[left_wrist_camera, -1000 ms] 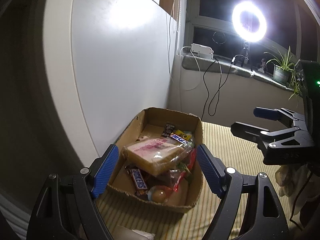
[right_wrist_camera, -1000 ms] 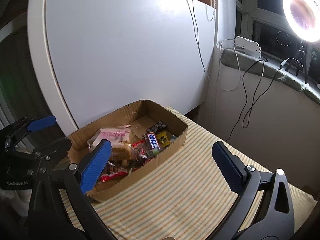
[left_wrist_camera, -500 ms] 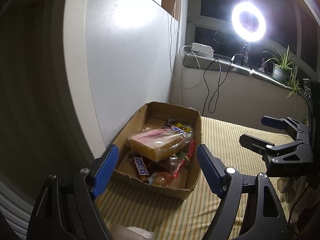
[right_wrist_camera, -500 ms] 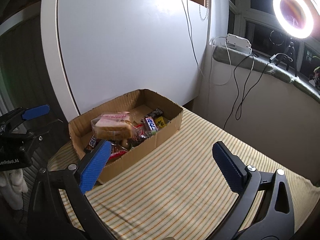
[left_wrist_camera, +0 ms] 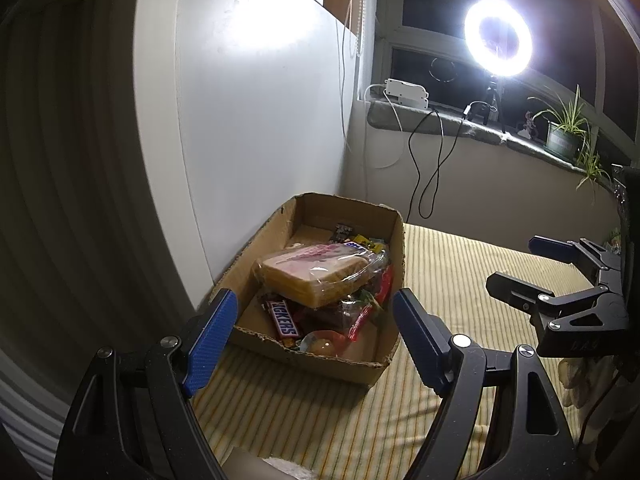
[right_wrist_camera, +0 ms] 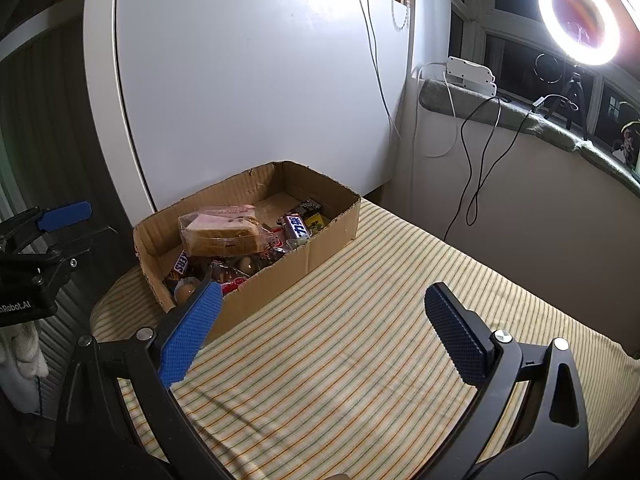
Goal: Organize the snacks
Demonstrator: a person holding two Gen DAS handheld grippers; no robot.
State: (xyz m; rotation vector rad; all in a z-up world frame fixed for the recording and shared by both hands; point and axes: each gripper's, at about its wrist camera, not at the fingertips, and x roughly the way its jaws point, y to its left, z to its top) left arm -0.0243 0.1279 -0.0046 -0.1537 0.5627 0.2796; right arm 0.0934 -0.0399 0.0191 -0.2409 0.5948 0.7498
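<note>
- Above a striped tablecloth (right_wrist_camera: 360,320), the left gripper (left_wrist_camera: 314,332) hangs with its blue-padded fingers (left_wrist_camera: 212,332) spread wide, gripping nothing and touching nothing.
- The right gripper (right_wrist_camera: 320,328) is likewise splayed wide and empty; its pads (right_wrist_camera: 456,336) are clear of the cloth below.
- Each gripper shows in the other's view, off to the side: the right one (left_wrist_camera: 560,280) at the right edge, the left one (right_wrist_camera: 44,240) at the left edge, both empty.
- A shallow cardboard box (right_wrist_camera: 320,236) sits on the cloth against a white panel (right_wrist_camera: 260,100), in front of the left gripper and to the left of the right one.
- Inside the box, a wrapped sandwich (left_wrist_camera: 316,272) lies on top of the pile.
- A Snickers bar (left_wrist_camera: 284,318) lies under its near edge; a second bar with blue lettering (right_wrist_camera: 296,226) rests toward the far end beside a yellow packet (right_wrist_camera: 316,221).
- A round, egg-like item in clear wrap (left_wrist_camera: 320,344) sits at the box's near corner, next to red wrappers (left_wrist_camera: 360,320).
- A lit ring light (left_wrist_camera: 498,38) stands on the windowsill (left_wrist_camera: 460,126), by a potted plant (left_wrist_camera: 564,132).
</note>
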